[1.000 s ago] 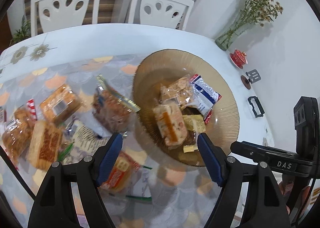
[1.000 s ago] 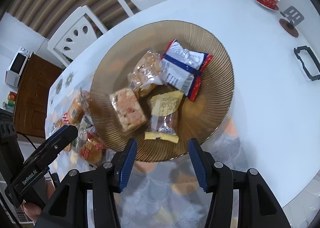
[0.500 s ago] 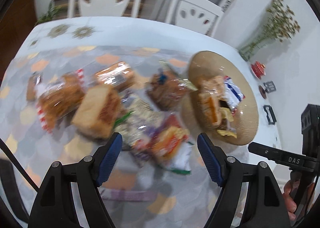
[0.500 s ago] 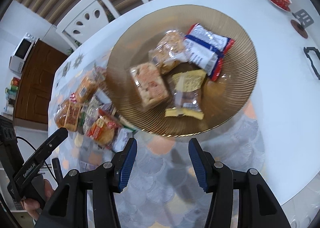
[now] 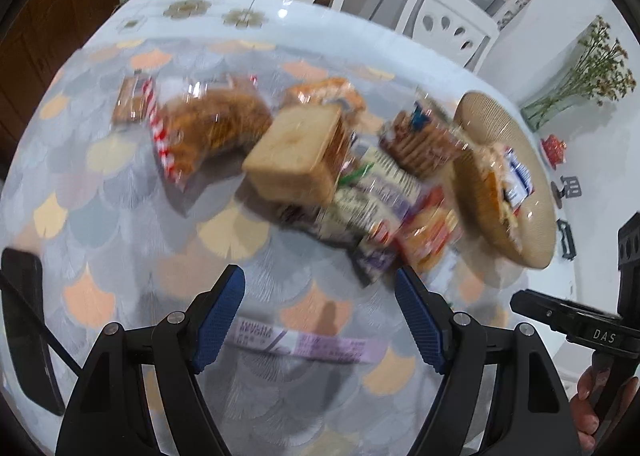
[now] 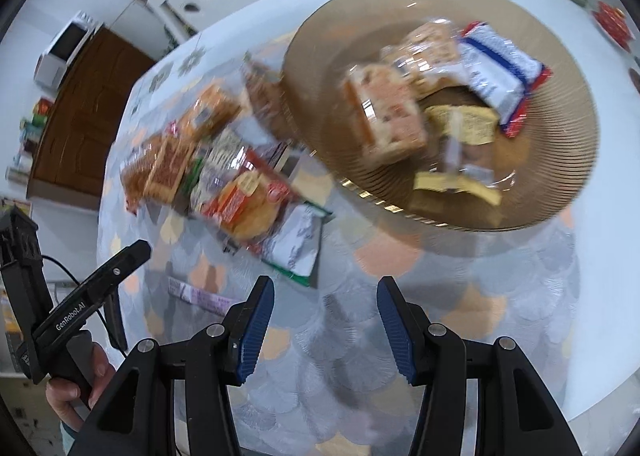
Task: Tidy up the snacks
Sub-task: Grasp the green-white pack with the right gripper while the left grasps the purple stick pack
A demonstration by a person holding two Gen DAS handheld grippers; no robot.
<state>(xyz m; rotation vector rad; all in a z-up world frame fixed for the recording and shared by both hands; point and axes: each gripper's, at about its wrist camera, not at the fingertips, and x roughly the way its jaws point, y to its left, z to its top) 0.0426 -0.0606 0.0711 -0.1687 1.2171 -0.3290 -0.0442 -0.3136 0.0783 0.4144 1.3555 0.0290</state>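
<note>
Both tools hang over the desk [image 5: 120, 216] with nothing in them. The left tool [image 5: 320, 312] has its jaws wide apart, and so does the right tool [image 6: 326, 320]. A messy pile of snacks [image 5: 304, 160] lies on the desk, just beside the big brown plate [image 6: 560, 160]. More snack packs [image 6: 432, 112] sit in the plate. A thin purple packet [image 5: 304, 342] lies flat near the left tool.

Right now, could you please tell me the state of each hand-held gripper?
Left hand-held gripper: open, holding nothing, above the patterned tablecloth.
Right hand-held gripper: open, holding nothing, near the amber ribbed glass plate.
</note>
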